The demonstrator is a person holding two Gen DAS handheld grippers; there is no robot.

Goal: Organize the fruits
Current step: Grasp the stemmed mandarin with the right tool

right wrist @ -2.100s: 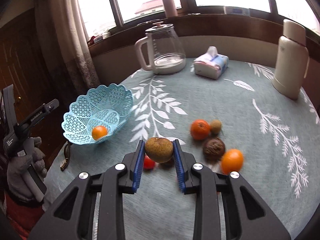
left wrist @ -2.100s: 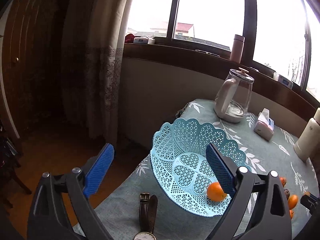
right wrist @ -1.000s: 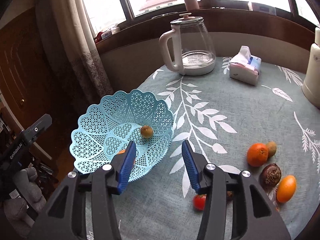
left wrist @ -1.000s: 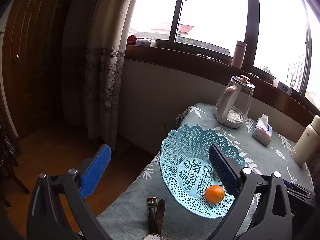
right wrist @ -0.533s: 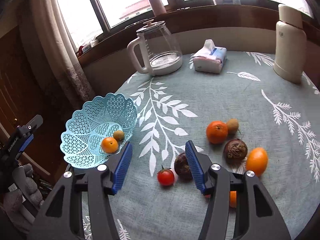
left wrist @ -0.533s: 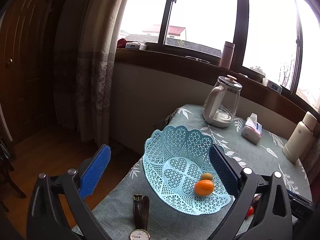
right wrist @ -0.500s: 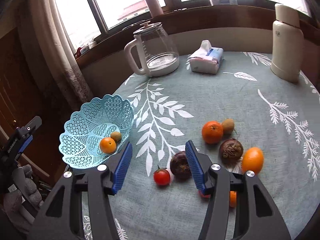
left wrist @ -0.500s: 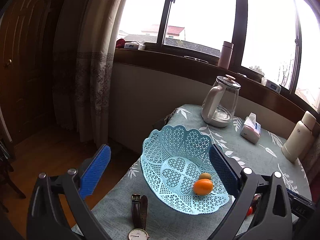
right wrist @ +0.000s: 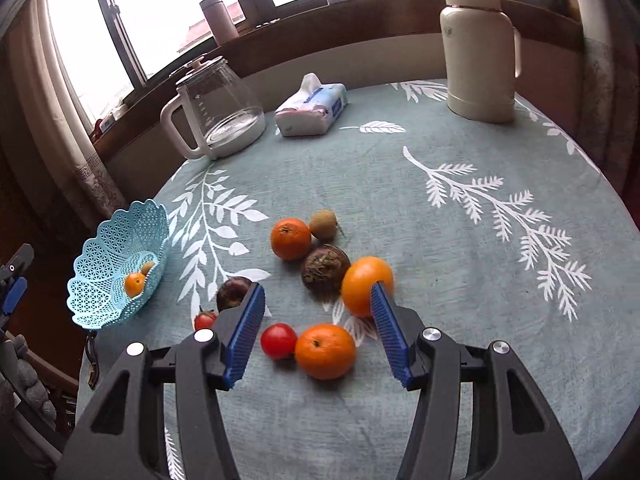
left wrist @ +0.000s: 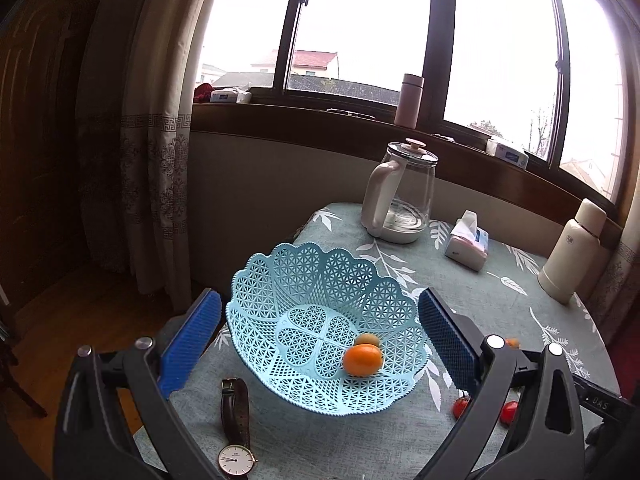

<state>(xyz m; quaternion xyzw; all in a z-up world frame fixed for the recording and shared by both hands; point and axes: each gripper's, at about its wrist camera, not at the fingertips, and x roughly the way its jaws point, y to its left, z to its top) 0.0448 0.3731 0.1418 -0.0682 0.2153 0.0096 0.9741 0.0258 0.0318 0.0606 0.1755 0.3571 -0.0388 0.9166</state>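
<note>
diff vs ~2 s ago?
The right hand-held gripper let go of the brown fruit, now in the blue basket beside the orange, and swung back, open, over the loose fruit. The left hand-held gripper stayed open, empty.

Home living or dining room: patterned curtain (left wrist: 148, 184), wooden windowsill (left wrist: 320, 120) and window, leaf-print tabletop (right wrist: 400, 184) ahead of the tongs with glass kettle (right wrist: 216, 108), tissue pack (right wrist: 312, 106), thermos (right wrist: 478, 46), wristwatch (left wrist: 235, 424).
</note>
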